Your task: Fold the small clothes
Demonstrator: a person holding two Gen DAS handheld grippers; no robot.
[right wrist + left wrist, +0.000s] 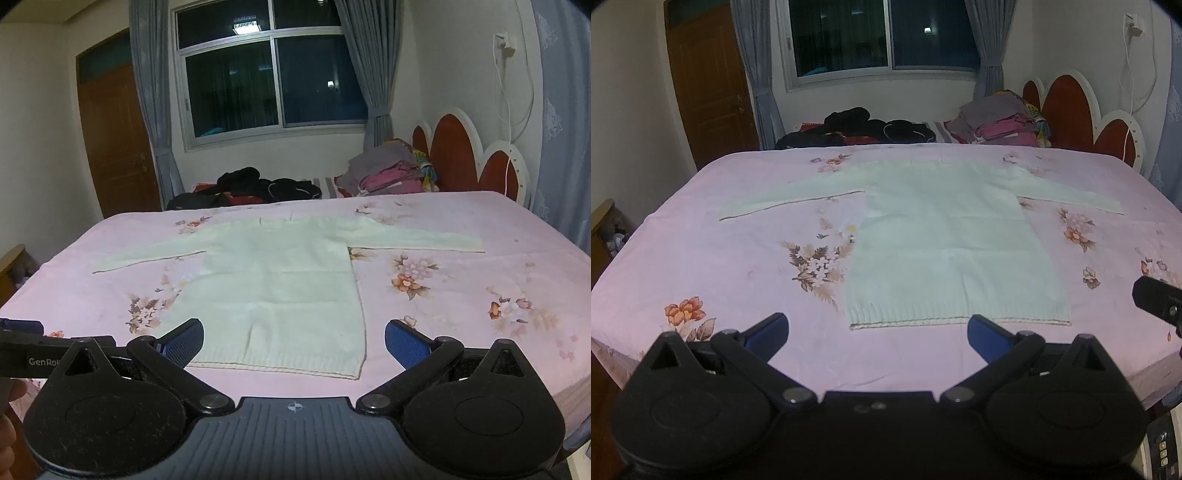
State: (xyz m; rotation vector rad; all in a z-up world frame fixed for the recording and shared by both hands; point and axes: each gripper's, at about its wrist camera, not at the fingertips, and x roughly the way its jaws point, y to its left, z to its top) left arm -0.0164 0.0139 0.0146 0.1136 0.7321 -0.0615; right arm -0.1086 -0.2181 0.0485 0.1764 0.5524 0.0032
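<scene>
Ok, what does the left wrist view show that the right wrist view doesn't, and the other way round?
Only the left wrist view: the right gripper poking in at the right edge, and a small device with buttons at bottom right.

Only the right wrist view: the left gripper at the left edge, with part of the person's hand below it.

Both: the white sweater lying flat and unfolded with sleeves spread on the pink floral sheet, each camera's own fingers wide open and empty.

bare sheet (720,266) around sweater (945,243)

A pink floral sheet (738,280) covers the bed, with dark clothes (864,129) and a folded pile (1001,122) behind, near a red headboard (1067,110), window (882,37) and door (709,85).
</scene>
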